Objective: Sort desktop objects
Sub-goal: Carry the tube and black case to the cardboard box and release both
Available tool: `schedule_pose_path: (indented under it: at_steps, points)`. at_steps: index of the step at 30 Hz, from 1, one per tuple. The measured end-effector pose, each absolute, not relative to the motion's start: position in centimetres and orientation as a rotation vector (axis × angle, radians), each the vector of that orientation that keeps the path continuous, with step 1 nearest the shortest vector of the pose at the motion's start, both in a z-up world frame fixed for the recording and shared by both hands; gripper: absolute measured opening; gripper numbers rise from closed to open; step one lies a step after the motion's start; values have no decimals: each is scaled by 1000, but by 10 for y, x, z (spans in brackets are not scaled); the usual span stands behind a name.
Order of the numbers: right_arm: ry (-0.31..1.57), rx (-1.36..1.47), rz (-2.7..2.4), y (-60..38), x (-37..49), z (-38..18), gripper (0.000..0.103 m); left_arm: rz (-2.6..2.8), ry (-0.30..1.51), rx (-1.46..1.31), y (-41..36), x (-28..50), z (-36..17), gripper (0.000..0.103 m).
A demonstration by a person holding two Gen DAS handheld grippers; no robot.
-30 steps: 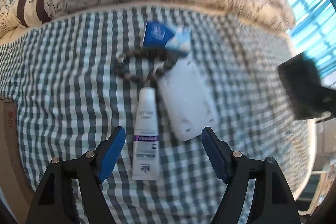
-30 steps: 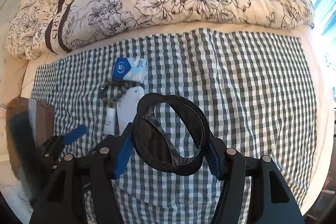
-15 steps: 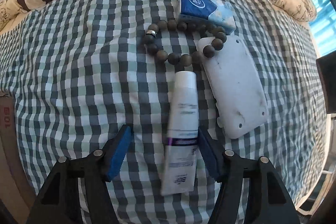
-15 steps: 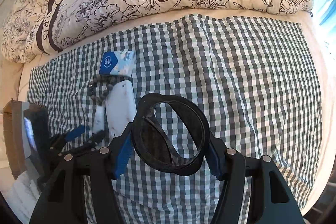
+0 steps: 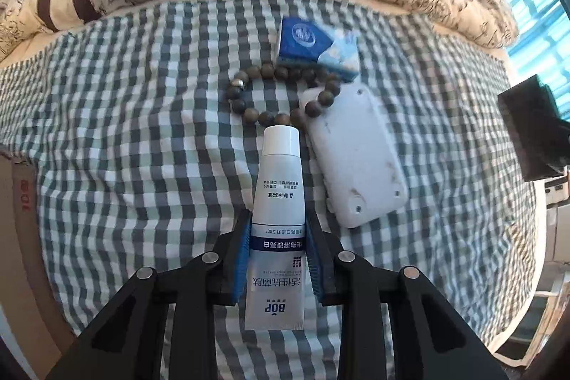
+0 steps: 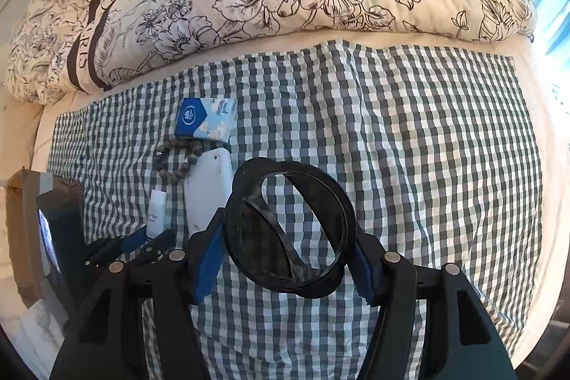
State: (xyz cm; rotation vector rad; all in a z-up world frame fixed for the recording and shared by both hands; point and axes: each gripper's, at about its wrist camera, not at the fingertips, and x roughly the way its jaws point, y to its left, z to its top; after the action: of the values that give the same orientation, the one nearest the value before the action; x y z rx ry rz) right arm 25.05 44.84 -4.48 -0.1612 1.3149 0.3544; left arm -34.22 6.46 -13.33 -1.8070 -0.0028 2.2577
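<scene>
Near the left edge of the checked cloth, our left gripper is closing on the tube's lower body to lift it from beside the beads, while our right gripper clasps a black ring, awaiting sorting.

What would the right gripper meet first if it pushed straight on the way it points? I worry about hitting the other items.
Probably only bare checked cloth. The right gripper carries a black ring; the white case lies aside, though depth is unclear.
</scene>
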Motion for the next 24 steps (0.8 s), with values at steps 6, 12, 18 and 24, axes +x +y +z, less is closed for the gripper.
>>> schedule_pose_path:
  at_steps: [6,12,18,24]
  points:
    - [1288,-175,377,455,238,-27,61,2279,-105,-1792,45,-337,-98,28]
    - [1250,-209,424,479,212,0,61,2346,-245,-1756,2,-324,-48,28]
    - [1204,-248,511,522,166,30,61,2473,-336,-1662,-59,-312,12,28]
    - [1182,-274,665,587,84,43,61,2614,-373,-1607,-145,-292,54,28]
